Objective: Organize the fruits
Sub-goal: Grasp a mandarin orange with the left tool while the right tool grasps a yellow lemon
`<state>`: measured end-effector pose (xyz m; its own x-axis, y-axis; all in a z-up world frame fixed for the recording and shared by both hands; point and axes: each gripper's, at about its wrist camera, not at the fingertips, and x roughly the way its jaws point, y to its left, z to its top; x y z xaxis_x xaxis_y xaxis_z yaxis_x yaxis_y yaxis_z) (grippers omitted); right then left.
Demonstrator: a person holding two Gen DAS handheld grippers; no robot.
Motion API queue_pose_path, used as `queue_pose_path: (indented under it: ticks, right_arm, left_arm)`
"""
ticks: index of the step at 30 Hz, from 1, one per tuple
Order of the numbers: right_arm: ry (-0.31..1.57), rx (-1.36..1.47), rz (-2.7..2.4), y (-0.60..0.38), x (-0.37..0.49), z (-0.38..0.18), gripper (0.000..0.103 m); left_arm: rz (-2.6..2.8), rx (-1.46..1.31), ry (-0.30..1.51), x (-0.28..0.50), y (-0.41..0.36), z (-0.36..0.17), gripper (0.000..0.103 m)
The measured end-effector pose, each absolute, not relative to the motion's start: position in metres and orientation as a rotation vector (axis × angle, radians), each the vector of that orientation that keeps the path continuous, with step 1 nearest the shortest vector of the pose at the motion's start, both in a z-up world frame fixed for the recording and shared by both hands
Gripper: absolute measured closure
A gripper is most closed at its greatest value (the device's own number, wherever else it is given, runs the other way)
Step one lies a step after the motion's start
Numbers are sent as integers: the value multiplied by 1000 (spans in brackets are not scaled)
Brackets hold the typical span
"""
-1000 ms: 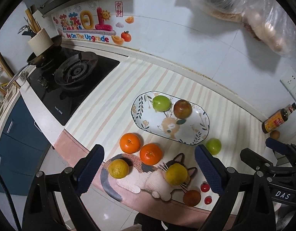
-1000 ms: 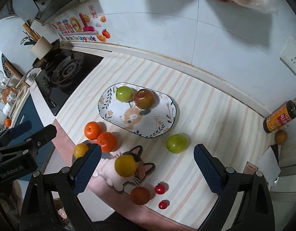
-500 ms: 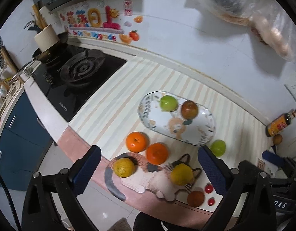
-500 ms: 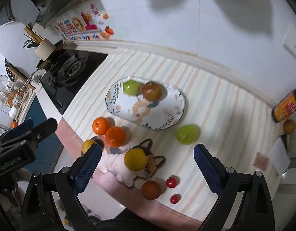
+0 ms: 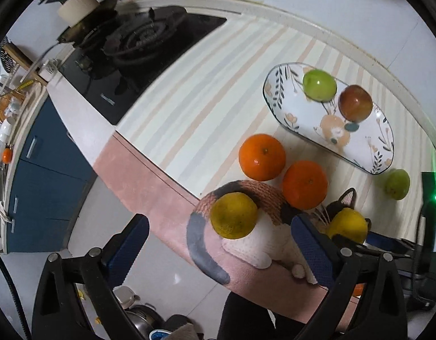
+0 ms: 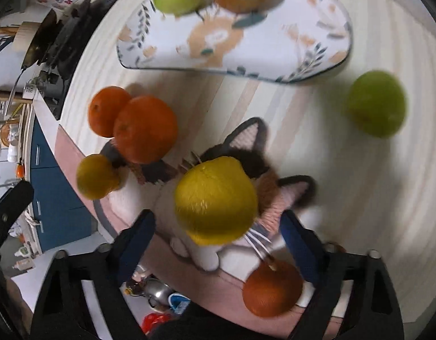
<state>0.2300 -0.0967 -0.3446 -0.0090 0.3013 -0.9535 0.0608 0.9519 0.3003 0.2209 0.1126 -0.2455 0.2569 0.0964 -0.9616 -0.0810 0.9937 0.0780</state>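
Observation:
A white patterned plate holds a green fruit and a red-brown fruit. Two oranges lie in front of it. A yellow-green citrus and a yellow citrus rest on a cat-shaped mat. My left gripper is open, just above the yellow-green citrus. My right gripper is open, with the yellow citrus between its fingers. A loose green fruit lies at the right. A brown-orange fruit sits near the counter edge.
A black gas hob with a pan lies at the far left of the striped counter. The pink counter edge drops to the floor and blue cabinets. The right gripper's body shows at the left view's right.
Both grippers have come down close to the counter. The left one now hangs over the yellow-green citrus; the right one has closed in around the yellow citrus. Both stay open.

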Motion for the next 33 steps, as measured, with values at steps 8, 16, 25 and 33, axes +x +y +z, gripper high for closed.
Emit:
queue_pose_path:
  ticks: [8,16,25,33]
  right_arm:
    - [1549,261,143,-131,232,-339,37]
    - [1568,290,120,-162,235,-339,37]
    - [1589,323,132,-164,234,-346,37]
    - [1592,325,127,-168,234,-346,37]
  left_arm:
    - [-43,54,1372,254,69,-275,0]
    - [-146,135,1475,285,24,-321,2]
    - [-147,296,1428,279,2,-319,27]
    - [-150,224,1472,273,7,-327,36]
